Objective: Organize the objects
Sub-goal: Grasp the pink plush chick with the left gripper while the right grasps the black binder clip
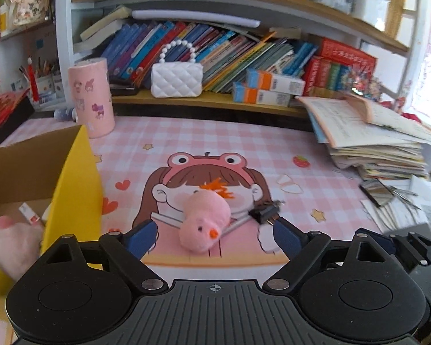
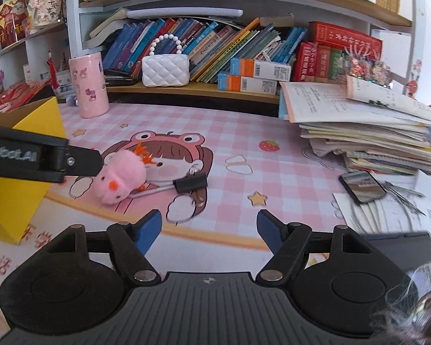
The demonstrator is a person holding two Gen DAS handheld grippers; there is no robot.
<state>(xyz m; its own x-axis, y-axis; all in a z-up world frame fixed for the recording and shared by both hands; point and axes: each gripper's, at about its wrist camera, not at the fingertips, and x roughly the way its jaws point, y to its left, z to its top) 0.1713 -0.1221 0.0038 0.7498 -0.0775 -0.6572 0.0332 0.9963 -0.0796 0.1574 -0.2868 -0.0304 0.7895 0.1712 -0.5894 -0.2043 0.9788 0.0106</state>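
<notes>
A pink plush chick (image 1: 204, 221) with orange tuft and beak lies on the pink checked desk mat (image 1: 244, 143), over a thin grey stick. A black binder clip (image 1: 265, 212) lies just right of it. My left gripper (image 1: 215, 237) is open and low over the mat; the chick lies between its blue pads, with neither pad touching it. In the right wrist view the chick (image 2: 120, 175) and clip (image 2: 191, 182) lie ahead to the left, and one left finger (image 2: 83, 161) reaches the chick's side. My right gripper (image 2: 209, 227) is open over bare mat with nothing in it.
An open yellow cardboard box (image 1: 71, 187) stands at the left with small items inside. A pink cylinder tin (image 1: 92, 97) stands behind it. A tall stack of books and papers (image 2: 373, 138) and a phone (image 2: 362, 185) fill the right side. Shelves with books and a white quilted purse (image 1: 176, 79) line the back.
</notes>
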